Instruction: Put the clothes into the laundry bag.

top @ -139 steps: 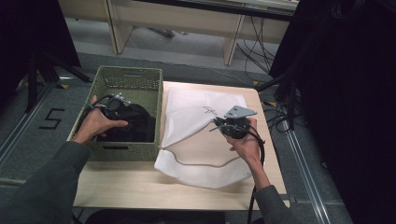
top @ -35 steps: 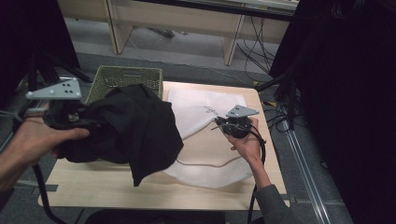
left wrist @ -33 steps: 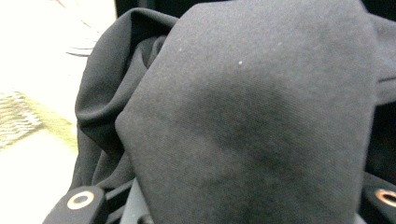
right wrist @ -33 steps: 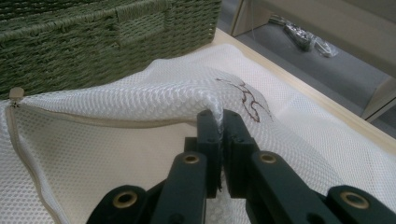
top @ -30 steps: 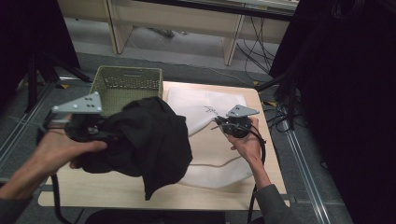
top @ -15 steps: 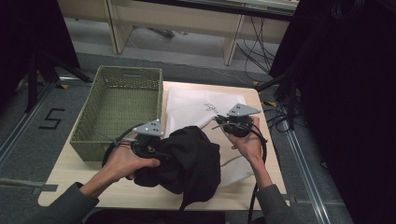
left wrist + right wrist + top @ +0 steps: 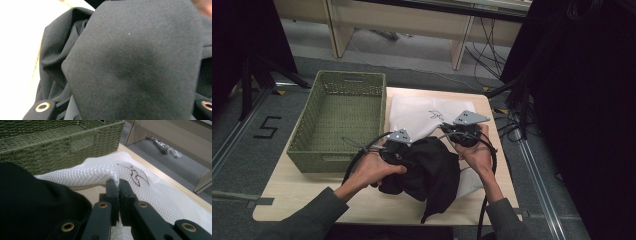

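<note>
Left hand-held gripper (image 7: 398, 150) sat mid-surface near the front edge, buried in the black garment (image 7: 432, 172). In the left gripper view the cloth (image 7: 135, 65) covered the jaws, so probably clamped on it, but I couldn't tell. Right hand-held gripper (image 7: 118, 185) had jaws nearly closed, pinching a fold of the white mesh cloth (image 7: 100, 173). The black garment lay bunched on the white cloth (image 7: 412, 112), its lowest tip close to the surface's front edge. Green basket (image 7: 343, 87) held the left side, empty. Bare wood (image 7: 297, 200) showed at the front-left corner; little margin along the right edge.
</note>
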The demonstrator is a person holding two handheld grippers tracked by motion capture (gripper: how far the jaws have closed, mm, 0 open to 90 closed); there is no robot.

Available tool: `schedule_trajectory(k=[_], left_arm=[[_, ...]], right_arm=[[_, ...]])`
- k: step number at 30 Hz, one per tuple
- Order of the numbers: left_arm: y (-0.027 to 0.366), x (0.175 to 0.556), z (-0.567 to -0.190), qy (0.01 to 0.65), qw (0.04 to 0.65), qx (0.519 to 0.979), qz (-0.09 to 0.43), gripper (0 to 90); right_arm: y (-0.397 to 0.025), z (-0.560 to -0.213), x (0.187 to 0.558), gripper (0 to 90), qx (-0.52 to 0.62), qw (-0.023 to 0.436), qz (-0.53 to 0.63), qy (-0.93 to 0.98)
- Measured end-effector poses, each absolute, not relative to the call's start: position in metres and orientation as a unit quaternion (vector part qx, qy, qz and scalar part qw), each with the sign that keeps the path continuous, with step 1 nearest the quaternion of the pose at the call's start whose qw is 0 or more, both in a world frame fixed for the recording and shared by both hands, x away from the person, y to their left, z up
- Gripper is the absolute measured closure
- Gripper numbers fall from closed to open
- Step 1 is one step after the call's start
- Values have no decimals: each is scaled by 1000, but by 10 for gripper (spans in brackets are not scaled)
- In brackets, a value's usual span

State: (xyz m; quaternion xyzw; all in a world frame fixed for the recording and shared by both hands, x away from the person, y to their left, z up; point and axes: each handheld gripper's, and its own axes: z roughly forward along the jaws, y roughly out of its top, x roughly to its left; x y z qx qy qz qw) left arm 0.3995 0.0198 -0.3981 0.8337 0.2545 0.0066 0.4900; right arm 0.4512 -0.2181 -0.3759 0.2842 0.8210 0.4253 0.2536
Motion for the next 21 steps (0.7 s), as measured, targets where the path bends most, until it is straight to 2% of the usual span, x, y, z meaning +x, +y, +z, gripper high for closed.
schedule_trajectory(k=[11, 21], left_arm=[[9, 422, -412, 294, 473, 829, 47, 684], [-1, 448, -416, 320, 440, 829, 132, 676]], right_arm=[[-216, -373, 450, 885, 274, 254, 423, 826], [-214, -373, 450, 886, 270, 251, 430, 824]])
